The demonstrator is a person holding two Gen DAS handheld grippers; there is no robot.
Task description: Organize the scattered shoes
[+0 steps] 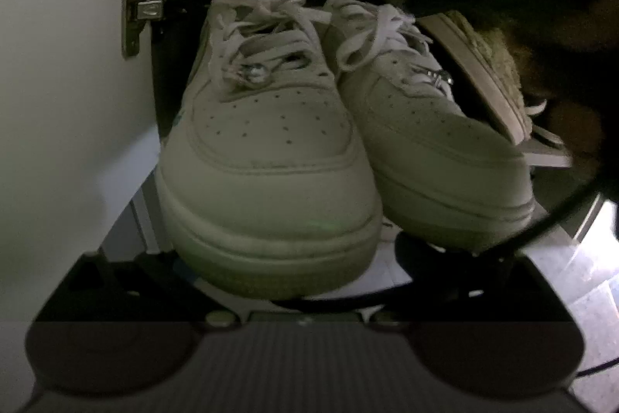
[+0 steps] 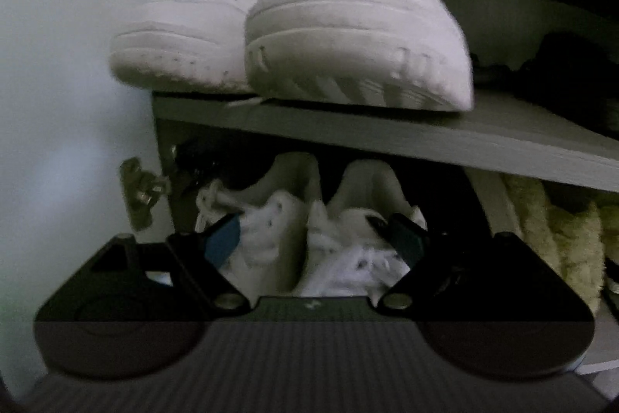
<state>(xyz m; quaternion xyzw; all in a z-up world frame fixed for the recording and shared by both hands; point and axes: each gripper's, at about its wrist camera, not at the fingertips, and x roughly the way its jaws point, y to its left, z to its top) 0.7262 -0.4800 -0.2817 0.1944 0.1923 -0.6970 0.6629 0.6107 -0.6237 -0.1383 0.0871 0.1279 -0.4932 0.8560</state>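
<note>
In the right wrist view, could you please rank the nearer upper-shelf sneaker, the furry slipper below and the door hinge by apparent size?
1. Nearer upper-shelf sneaker, though closeness to the camera inflates it.
2. Furry slipper, partly cut off.
3. Door hinge.

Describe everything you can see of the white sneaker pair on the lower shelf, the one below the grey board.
The white sneaker pair stands side by side, toes outward, in the left corner of the cabinet. The uppers look like smooth leather with perforated toe caps, thick rubber soles, white laces and a small metal tag on each. The two shoes touch each other; a tan fuzzy slipper leans on the shoe farther from the hinge. In the right wrist view the right tool stands open in front of them, gripping nothing.
</note>
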